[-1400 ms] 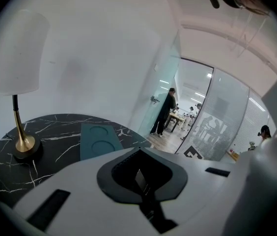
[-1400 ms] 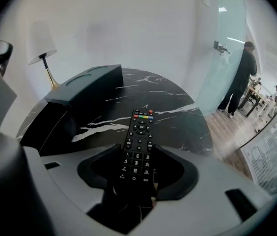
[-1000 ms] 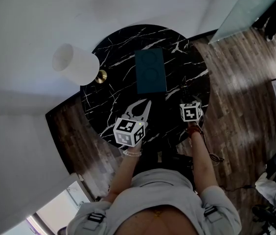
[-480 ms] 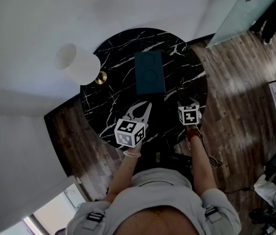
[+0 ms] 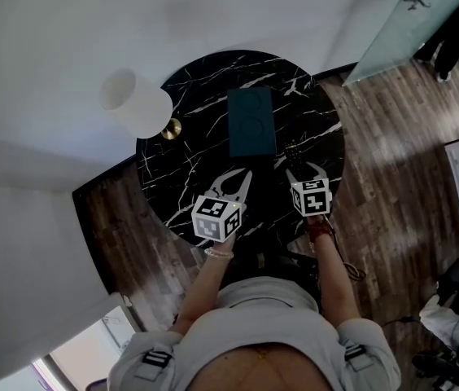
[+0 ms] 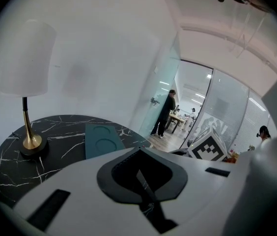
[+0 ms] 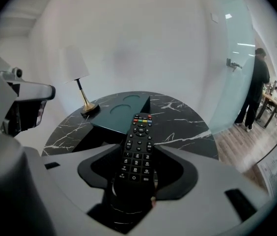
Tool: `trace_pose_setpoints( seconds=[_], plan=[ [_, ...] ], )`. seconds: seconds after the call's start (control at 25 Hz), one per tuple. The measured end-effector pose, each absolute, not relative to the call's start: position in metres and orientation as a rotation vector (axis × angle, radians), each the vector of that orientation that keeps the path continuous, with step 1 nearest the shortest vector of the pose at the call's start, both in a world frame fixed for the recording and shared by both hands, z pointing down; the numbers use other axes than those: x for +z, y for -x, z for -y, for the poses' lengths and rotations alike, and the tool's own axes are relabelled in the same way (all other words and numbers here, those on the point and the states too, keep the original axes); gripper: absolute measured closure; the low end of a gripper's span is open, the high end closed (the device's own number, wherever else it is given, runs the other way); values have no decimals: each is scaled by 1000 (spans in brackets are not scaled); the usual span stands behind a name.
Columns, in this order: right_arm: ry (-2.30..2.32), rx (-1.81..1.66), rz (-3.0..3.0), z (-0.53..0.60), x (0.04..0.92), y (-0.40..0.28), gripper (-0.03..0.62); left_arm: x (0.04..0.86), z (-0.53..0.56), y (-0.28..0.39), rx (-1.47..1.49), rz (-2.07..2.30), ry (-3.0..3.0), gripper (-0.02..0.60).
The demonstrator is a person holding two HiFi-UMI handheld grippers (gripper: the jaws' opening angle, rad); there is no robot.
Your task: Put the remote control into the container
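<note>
Black remote control [image 7: 137, 149], buttons up, seemingly gripped, points toward the flat teal container [image 7: 116, 110].

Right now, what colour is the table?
The table is black with white veins, clearest in the head view.

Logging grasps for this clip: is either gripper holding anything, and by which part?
Right gripper holds the remote control near its bottom end; left gripper holds nothing.
</note>
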State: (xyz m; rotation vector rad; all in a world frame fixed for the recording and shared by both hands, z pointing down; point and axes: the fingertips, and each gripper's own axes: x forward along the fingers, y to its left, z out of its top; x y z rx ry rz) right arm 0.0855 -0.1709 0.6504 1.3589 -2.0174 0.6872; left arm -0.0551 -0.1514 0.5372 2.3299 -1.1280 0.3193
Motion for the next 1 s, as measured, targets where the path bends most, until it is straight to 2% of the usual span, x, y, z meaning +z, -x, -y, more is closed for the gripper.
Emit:
trace_pose_setpoints(
  seconds=[0.44, 1.0],
  plan=[
    [-1223, 640, 2129, 157, 627, -29, 379, 541, 144, 75, 309, 1166, -2302, 575],
    [-1069, 647, 2135, 140, 647, 17, 379, 546, 141, 108, 271, 1222, -2248, 575]
  ],
)
